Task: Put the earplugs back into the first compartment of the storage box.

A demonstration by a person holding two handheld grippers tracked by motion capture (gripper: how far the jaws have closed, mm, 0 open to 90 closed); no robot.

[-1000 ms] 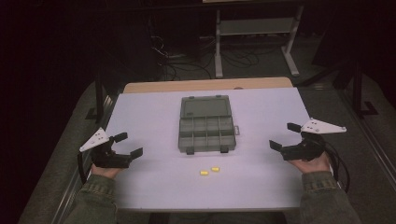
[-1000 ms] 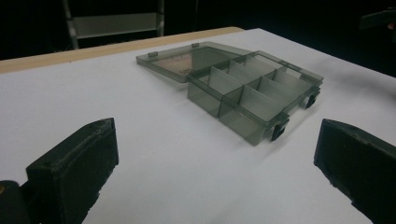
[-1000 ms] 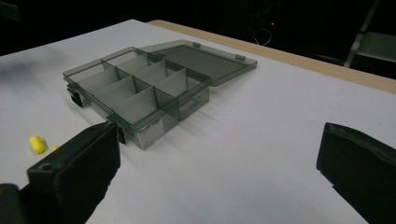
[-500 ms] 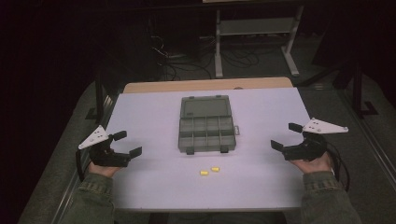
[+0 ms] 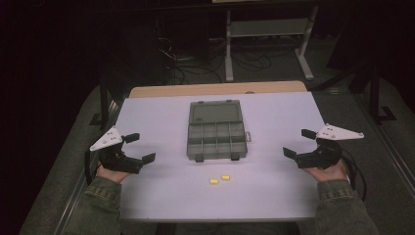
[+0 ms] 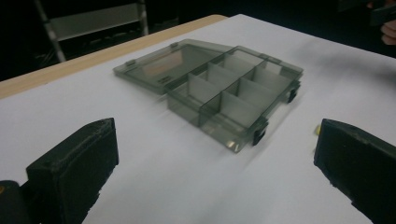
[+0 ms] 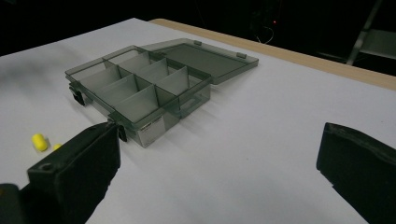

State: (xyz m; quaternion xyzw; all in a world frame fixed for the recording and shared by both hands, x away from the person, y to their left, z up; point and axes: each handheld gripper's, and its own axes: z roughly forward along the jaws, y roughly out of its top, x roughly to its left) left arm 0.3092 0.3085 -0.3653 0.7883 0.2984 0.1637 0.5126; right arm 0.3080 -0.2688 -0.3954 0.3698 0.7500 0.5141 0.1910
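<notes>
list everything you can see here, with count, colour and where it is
organiser box: 1, smoky grey see-through, middle of the table, lid open flat on the far side, compartments look empty
small pieces: 2, yellow, on the table just in front of the box
table: 1, white top with a wooden strip at the far edge
metal frame: 1, pale grey, on the floor beyond the table, cables beside it
left gripper: 1, black, left edge of the table, open
right gripper: 1, black, right edge, open
sleeves: 2, olive green, bottom corners
</notes>
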